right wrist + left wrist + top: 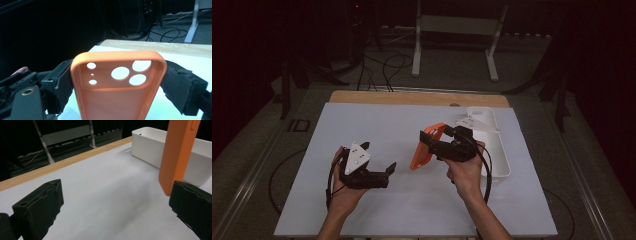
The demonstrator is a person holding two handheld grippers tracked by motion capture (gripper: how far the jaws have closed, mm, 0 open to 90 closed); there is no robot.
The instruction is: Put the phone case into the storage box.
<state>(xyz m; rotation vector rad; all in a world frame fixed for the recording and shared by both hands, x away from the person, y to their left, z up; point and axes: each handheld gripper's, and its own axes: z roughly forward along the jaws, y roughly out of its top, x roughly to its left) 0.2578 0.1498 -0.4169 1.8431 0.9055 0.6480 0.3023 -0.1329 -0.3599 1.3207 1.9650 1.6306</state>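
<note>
A dim lab or recording studio. Black curtains (257, 45) ring a white-topped desk (377, 130), with cables (384, 67) and a metal stand (457, 35) on the floor behind.

left claw (379, 159): jaws spread wide, held low | right claw (432, 140): jaws clamped, raised, pointing left

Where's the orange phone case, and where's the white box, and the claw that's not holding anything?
orange phone case (117, 97), right gripper view, on its inner back below the camera holes.
white box (147, 150), left gripper view, on its near side wall.
left claw (379, 159), high view, midway between its open fingertips.
</note>
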